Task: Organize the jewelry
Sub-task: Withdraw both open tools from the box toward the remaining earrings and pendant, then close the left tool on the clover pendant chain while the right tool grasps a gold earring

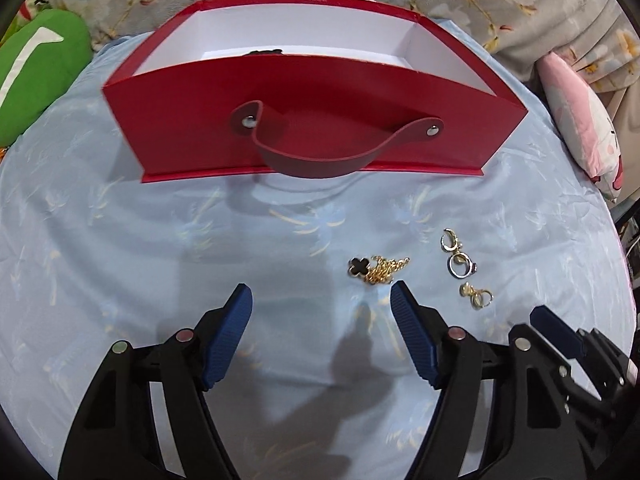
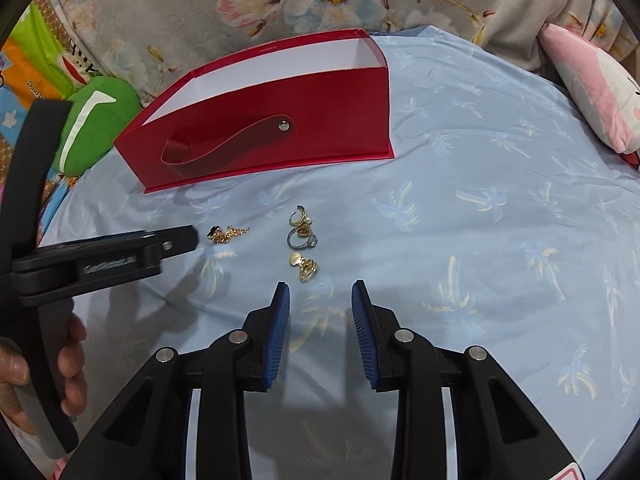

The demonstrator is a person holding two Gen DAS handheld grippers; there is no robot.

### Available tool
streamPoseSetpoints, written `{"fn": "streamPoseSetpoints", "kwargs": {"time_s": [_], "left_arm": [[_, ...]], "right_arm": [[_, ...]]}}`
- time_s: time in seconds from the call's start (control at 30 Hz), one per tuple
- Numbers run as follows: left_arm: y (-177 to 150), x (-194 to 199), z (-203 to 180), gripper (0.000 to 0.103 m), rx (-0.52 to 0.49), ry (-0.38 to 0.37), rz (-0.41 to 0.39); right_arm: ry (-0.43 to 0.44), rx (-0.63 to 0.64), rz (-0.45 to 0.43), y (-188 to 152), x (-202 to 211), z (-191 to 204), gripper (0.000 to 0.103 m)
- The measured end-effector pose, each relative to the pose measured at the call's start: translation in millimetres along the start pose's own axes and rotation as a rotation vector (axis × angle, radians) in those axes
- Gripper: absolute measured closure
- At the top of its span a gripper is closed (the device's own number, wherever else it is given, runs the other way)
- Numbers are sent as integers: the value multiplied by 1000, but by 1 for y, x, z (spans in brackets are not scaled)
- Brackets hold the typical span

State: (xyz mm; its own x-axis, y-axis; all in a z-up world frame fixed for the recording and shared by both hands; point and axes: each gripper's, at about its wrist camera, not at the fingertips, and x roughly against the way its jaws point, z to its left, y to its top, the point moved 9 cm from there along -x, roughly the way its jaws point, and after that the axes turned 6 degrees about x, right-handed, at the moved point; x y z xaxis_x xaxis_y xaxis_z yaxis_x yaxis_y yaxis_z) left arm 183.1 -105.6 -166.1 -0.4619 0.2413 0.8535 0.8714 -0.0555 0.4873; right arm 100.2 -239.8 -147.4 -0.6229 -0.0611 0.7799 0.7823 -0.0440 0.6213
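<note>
Dark item (image 1: 264, 53) in red box (image 1: 312, 120), mostly hidden behind front wall

A: What I have on the left wrist view: left gripper (image 1: 322, 294) over the light blue cloth (image 1: 120, 240), jaws apart, nothing between the blue pads (image 1: 224, 340).

B: Jewelry positions?

A: Gold chain with black clover pendant (image 1: 376, 269) lies just ahead of the pad on the picture's right. Further right, a gold hoop earring (image 1: 450, 240), a silver ring (image 1: 462, 266) touching it, and a gold earring (image 1: 476, 295) nearby.

B: Container?

A: Red box (image 1: 320, 120), open top, white interior, strap handle (image 1: 320, 152) hanging on the near wall. Right gripper (image 1: 560, 336) shows at lower right; I cannot tell its jaw state here.
</note>
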Motion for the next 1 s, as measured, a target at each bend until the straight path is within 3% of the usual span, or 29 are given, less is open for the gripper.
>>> {"fn": "streamPoseSetpoints", "kwargs": {"time_s": [0.47, 0.57, 0.63, 0.7, 0.9, 1.0], "left_arm": [[11, -26, -18, 49, -23, 14, 11], [12, -26, -21, 65, -41, 18, 5], [12, -25, -21, 87, -54, 17, 5], [10, -25, -21, 97, -54, -4, 15], [6, -17, -14, 101, -46, -48, 28], [5, -13, -6, 101, -20, -58, 28]], "right_arm": [[4, -44, 9, 11, -10, -17, 73], [9, -45, 11, 16, -14, -17, 73], [16, -48, 13, 19, -17, -17, 73], [22, -46, 19, 22, -21, -15, 73], [45, -37, 42, 30, -37, -5, 73], [41, -28, 58, 32, -46, 0, 82]]}}
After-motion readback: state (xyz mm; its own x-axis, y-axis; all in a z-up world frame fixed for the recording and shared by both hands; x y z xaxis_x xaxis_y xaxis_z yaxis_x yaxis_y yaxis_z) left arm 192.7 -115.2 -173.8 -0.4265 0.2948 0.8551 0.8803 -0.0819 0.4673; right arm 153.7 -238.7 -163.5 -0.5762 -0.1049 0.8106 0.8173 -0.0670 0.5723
